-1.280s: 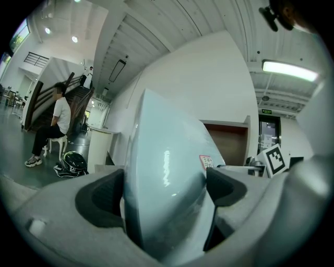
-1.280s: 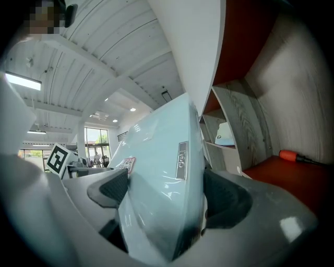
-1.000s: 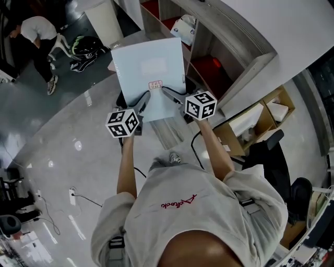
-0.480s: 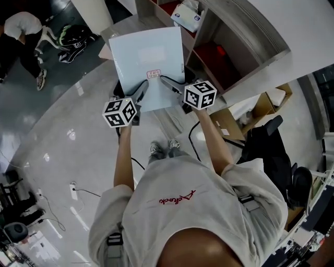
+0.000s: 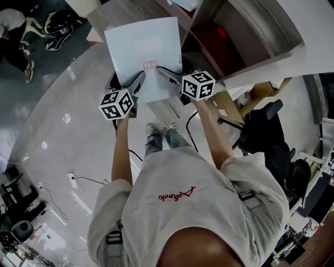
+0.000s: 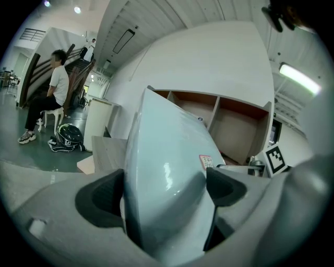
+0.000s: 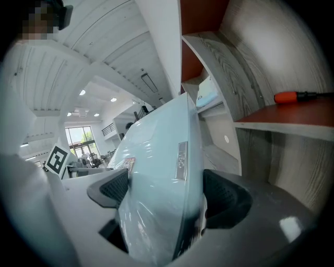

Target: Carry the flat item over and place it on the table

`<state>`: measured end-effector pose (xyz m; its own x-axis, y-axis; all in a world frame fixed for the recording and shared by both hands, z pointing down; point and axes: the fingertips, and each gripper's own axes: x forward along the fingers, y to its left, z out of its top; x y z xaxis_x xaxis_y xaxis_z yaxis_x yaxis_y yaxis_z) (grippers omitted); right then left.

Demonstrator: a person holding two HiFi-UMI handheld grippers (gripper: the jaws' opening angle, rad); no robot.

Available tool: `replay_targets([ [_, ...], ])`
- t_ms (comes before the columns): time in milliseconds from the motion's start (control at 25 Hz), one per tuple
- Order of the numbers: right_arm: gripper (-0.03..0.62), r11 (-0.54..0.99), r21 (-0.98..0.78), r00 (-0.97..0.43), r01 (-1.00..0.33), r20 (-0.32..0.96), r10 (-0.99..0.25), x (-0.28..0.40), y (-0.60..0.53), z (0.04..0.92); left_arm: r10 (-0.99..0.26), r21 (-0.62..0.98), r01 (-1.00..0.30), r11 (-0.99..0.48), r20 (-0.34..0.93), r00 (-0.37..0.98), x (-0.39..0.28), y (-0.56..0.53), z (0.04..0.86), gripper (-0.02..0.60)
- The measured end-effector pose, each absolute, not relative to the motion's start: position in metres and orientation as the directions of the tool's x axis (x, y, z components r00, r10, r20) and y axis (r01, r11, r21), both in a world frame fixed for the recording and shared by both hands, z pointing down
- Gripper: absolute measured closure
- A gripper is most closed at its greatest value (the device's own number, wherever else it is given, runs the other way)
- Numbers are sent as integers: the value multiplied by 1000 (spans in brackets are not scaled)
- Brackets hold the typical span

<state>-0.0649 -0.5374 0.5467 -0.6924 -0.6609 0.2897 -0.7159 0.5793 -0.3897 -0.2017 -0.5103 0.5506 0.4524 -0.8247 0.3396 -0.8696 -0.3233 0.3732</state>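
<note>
A flat pale-blue item (image 5: 142, 49) with a small red-printed label is held out level in front of me, above the floor. My left gripper (image 5: 136, 82) is shut on its near left edge, and my right gripper (image 5: 166, 74) is shut on its near right edge. In the left gripper view the flat item (image 6: 164, 182) fills the gap between the dark pads (image 6: 102, 198). In the right gripper view the flat item (image 7: 159, 208) sits clamped between both pads (image 7: 222, 201).
An open wooden shelf unit (image 5: 235, 36) with red-lined compartments stands at the right, close to the item. A low grey wood-grain surface (image 5: 112, 13) lies beyond the item. A seated person (image 6: 49, 101) and a helmet (image 6: 68, 136) are far left. Cardboard boxes (image 5: 261, 86) sit on the floor.
I have walked forward with the flat item in both grippers. The shelf unit and the grey surface are nearer, and the item sits higher in the head view.
</note>
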Motion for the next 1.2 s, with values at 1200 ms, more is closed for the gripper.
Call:
replay_targets([
  [1200, 126, 400, -521, -655, -754, 551, -517, -41, -533, 735, -649, 502, -847, -175, 588, 483, -176, -506, 737, 75],
])
